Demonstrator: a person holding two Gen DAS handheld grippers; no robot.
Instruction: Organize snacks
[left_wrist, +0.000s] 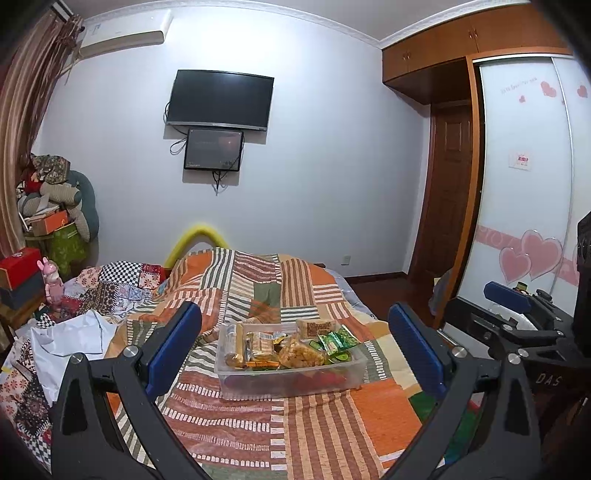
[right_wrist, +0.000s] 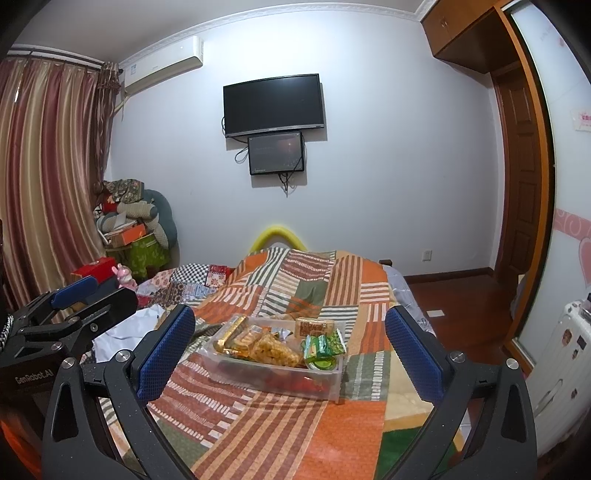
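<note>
Lying dead ahead of both wide-open grippers, left gripper (left_wrist: 293, 345) and right gripper (right_wrist: 290, 341), clear rectangular plastic snack bin (left_wrist: 291, 384), long axis crosswise, neither visibly nearer.

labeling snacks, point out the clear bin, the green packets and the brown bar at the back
clear bin (left_wrist: 295, 384), left wrist view, front wall
green packets (left_wrist: 334, 341), left wrist view, top wrapper
brown bar (right_wrist: 314, 326), right wrist view, face

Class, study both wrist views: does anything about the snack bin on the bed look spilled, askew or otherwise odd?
Nothing is spilled. The clear bin sits flat on the patchwork quilt, but the snack packets inside are jumbled, heaped above the rim. The green packets lie tilted at one end. Both grippers hold nothing.
</note>
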